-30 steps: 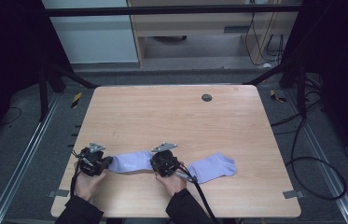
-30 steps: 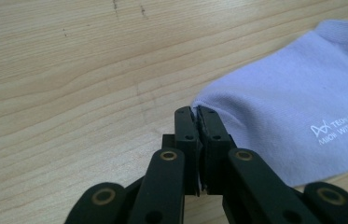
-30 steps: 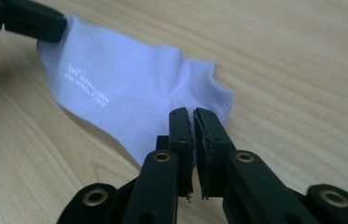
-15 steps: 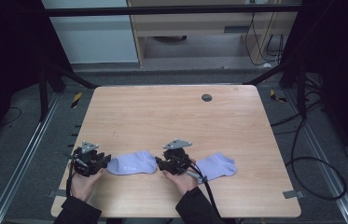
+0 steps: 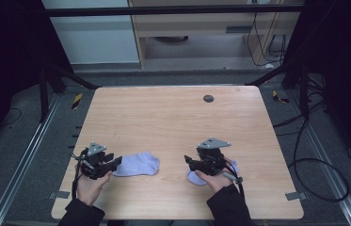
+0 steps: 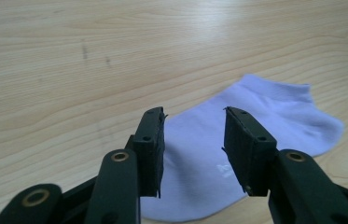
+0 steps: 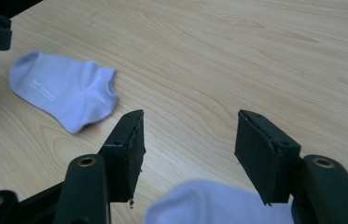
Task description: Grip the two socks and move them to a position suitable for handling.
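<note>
L gripper [image 5: 115,162]: jaws just opened, nothing gripped, at left sock's end
R gripper [image 5: 188,162]: jaws just opened wide, above right sock
Left sock [image 5: 138,165]: flat on table [image 5: 173,117]
Right sock [image 5: 193,177]: flat, under R hand [image 5: 211,176]

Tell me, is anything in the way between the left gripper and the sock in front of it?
Nothing visible is. The left gripper has open jaws that have just been opening, and the left sock lies flat on the bare wooden table right beyond them, unpinched.
</note>
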A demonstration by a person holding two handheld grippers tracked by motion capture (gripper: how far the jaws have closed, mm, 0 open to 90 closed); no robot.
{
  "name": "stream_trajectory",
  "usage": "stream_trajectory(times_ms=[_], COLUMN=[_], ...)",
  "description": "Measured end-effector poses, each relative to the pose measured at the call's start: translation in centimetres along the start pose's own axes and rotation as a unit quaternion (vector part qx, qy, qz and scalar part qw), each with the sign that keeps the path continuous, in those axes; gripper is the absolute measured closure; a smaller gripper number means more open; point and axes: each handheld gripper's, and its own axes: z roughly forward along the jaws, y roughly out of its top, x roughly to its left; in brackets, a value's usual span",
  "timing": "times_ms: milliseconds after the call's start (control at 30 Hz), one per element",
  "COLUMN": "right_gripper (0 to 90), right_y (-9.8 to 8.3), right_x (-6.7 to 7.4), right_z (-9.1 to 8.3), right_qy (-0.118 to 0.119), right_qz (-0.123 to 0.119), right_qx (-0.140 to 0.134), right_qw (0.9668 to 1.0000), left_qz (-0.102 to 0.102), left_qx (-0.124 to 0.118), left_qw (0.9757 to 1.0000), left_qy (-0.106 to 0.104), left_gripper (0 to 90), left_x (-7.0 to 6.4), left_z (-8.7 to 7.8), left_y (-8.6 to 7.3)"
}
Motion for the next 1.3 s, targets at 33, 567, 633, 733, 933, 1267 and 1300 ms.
stream_trajectory(times_ms=[33, 567, 633, 733, 933, 1267, 1300], right_gripper=[41.7, 33.1, 32.3, 30.7, 29.7, 35.8, 35.8], right_y=[-0.3, -4.5, -4.9, -5.3, -5.8, -6.6, -6.6], right_x=[-0.4, -6.1, -6.6, -7.3, -8.4, -10.2, -10.2], right_z=[-0.4, -5.3, -5.7, -5.9, -6.0, -5.6, -5.6], right_qy=[-0.003, -0.046, -0.052, -0.061, -0.073, -0.093, -0.093], right_qz=[0.001, 0.035, 0.038, 0.04, 0.041, 0.046, 0.046], right_qx=[-0.002, -0.004, -0.001, 0.001, 0.006, 0.029, 0.029], right_qw=[1.0, 0.9983, 0.9979, 0.9973, 0.9965, 0.9942, 0.9942], left_qz=[0.002, 0.064, 0.069, 0.074, 0.092, 0.114, 0.114], left_qx=[-0.001, 0.012, 0.013, 0.017, 0.023, 0.042, 0.042], left_qw=[1.0, 0.9963, 0.9955, 0.9947, 0.992, 0.9876, 0.9876], left_qy=[-0.003, -0.056, -0.065, -0.069, -0.083, -0.099, -0.099], left_gripper=[56.1, 50.0, 49.8, 49.4, 49.0, 49.9, 49.8], left_x=[-0.4, -7.8, -8.8, -9.5, -11.9, -15.2, -15.2], left_z=[0.1, 2.9, 3.4, 3.8, 5.0, 6.7, 6.7], left_y=[0.1, 1.8, 1.9, 2.0, 2.7, 3.3, 3.3])
